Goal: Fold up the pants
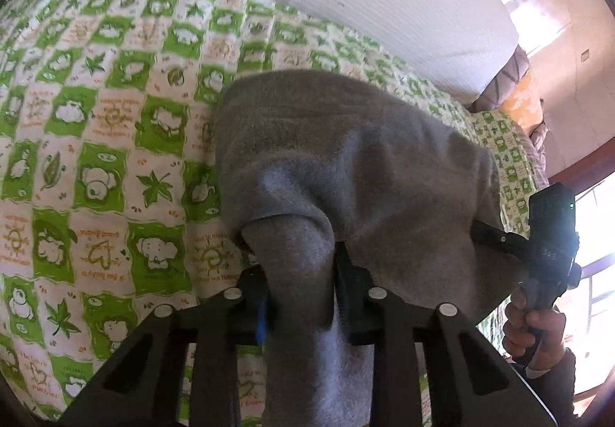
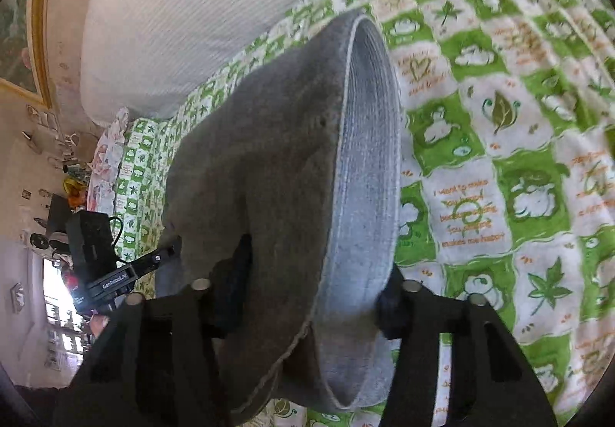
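My left claw (image 1: pixel 300 273) is clenched on a bunched fold of the grey pants (image 1: pixel 346 157); my right claw (image 2: pixel 311 296) grips their ribbed waistband (image 2: pixel 369 157). The pants hang over a green-checked bed (image 1: pixel 96 157). They look soft, limp and light; I would hold them by the thick edges.

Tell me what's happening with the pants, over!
Left tongs clamped on a bunched fold of the soft grey fleece pants. Right tongs clamped on their ribbed waistband. Pants over the green-and-white patterned bedspread. Nothing in the way.
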`<state>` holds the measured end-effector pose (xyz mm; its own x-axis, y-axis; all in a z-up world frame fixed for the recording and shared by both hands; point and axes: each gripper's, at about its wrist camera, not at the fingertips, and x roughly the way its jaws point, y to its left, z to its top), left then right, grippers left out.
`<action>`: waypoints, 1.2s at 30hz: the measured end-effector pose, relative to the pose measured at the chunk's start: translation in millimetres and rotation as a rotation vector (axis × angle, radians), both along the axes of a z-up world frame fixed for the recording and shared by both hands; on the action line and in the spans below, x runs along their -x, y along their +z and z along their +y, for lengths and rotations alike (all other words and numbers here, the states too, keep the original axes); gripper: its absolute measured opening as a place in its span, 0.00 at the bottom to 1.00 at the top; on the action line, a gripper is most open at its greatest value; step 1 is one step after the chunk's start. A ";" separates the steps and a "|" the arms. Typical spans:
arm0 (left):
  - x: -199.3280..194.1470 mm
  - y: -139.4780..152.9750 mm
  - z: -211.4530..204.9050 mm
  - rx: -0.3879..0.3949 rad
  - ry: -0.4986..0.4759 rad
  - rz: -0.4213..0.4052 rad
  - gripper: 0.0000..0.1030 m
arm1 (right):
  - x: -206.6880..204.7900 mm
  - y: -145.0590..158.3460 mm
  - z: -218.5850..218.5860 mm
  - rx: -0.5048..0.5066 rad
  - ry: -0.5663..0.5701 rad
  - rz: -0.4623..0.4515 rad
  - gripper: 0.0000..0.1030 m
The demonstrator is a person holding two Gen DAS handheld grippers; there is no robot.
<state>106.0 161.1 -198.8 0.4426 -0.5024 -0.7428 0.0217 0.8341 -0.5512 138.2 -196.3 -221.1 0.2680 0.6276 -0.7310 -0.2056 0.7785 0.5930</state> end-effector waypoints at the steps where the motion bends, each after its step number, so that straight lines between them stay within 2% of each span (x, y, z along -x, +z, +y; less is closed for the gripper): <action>1: 2.4 3.6 0.1 -0.004 0.006 -0.014 0.24 | 1.6 3.8 0.2 0.011 0.002 -0.017 0.47; 6: 11.8 20.1 13.0 0.017 0.041 -0.056 0.22 | 9.0 25.1 9.9 0.057 0.013 -0.110 0.40; 10: 23.7 39.3 36.0 0.009 0.083 -0.105 0.22 | 16.3 50.7 35.2 0.054 0.058 -0.186 0.40; 15: 36.3 62.4 75.9 -0.011 0.152 -0.161 0.22 | 19.4 66.3 73.6 0.005 0.101 -0.232 0.40; 22: 57.1 75.9 138.0 -0.046 0.256 -0.192 0.22 | 11.0 73.8 147.8 -0.029 0.192 -0.243 0.40; 28: 61.1 68.6 177.8 -0.078 0.315 -0.171 0.22 | 1.6 73.2 212.4 0.033 0.286 -0.259 0.40; 36: 55.9 59.2 219.0 -0.083 0.380 -0.162 0.22 | -19.3 59.7 256.5 0.050 0.337 -0.233 0.40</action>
<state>50.0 380.0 -139.7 0.6995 -0.2226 -0.6791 -0.2147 0.8409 -0.4968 157.5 60.3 -161.4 0.2153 0.6735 -0.7071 -0.5780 0.6715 0.4636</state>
